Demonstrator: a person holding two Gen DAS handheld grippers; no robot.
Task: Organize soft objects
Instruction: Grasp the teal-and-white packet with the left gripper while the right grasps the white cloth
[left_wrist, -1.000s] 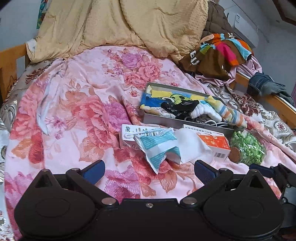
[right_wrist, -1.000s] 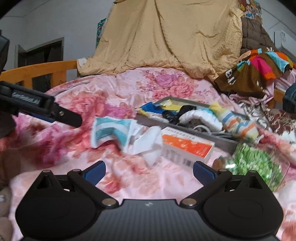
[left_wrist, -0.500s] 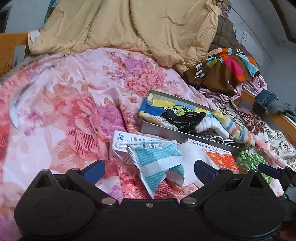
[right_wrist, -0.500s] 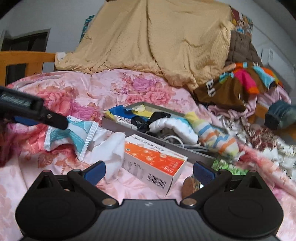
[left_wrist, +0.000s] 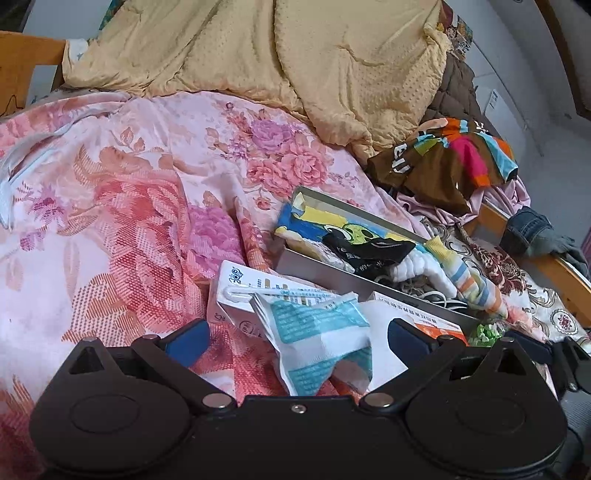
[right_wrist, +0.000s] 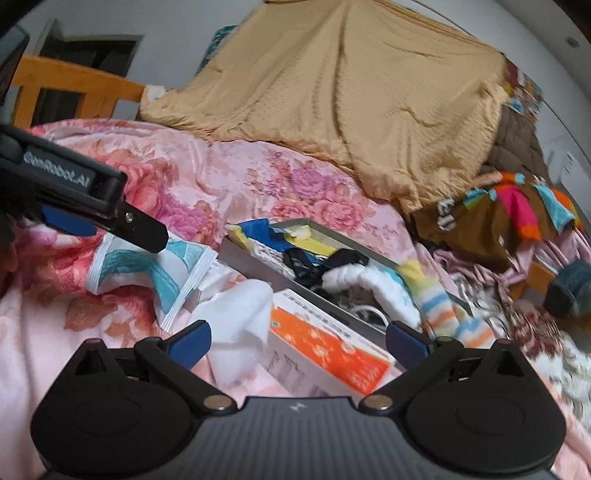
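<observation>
The clearest lettering is "GenRobot.AI", in pale letters along the black body of the left gripper (right_wrist: 74, 218), seen at the left of the right wrist view. A brown garment (right_wrist: 465, 221) at the far right carries large pale letters, partly folded away; they look like "EU", though that is uncertain. The orange box (right_wrist: 332, 350) near the middle has lines of print and a barcode-like panel on its side, too blurred to read. The white card (left_wrist: 236, 291) on the left shows a small blue logo and print too small to make out.
</observation>
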